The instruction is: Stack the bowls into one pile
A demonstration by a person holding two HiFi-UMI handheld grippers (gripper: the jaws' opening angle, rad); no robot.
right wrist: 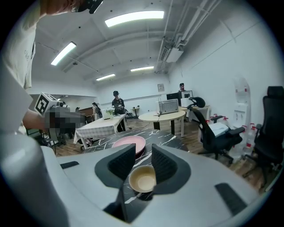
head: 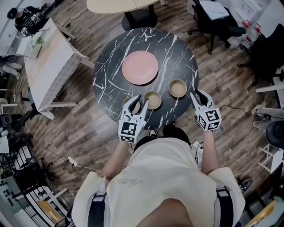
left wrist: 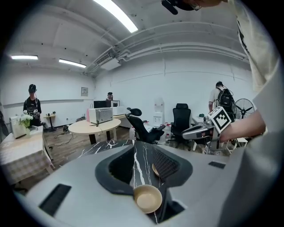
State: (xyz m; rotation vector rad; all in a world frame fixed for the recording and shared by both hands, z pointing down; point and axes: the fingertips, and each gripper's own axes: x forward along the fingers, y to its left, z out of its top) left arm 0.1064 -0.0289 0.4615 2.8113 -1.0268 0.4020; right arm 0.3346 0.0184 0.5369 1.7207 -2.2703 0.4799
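Three tan bowls sit apart on the near half of the round black marble table point(head: 111, 66). The left bowl point(head: 128, 103) point(left wrist: 148, 198) lies low between my left gripper's point(head: 140, 102) point(left wrist: 142, 164) spread jaws, which stand open and clear of it. The middle bowl point(head: 152, 100) point(left wrist: 155, 170) peeks out behind its right jaw. The right bowl point(head: 178, 88) point(right wrist: 142, 178) shows just ahead of my right gripper point(head: 195, 93) point(right wrist: 138, 162). That gripper is open at the table's near right edge, a little apart from the bowl.
A pink plate point(head: 140, 67) point(right wrist: 128, 145) lies at the table's centre, behind the bowls. A cloth-covered table point(head: 49, 66) stands to the left, a beige round table point(head: 120, 5) beyond, and office chairs point(head: 217, 22) to the right. People stand far off in the room.
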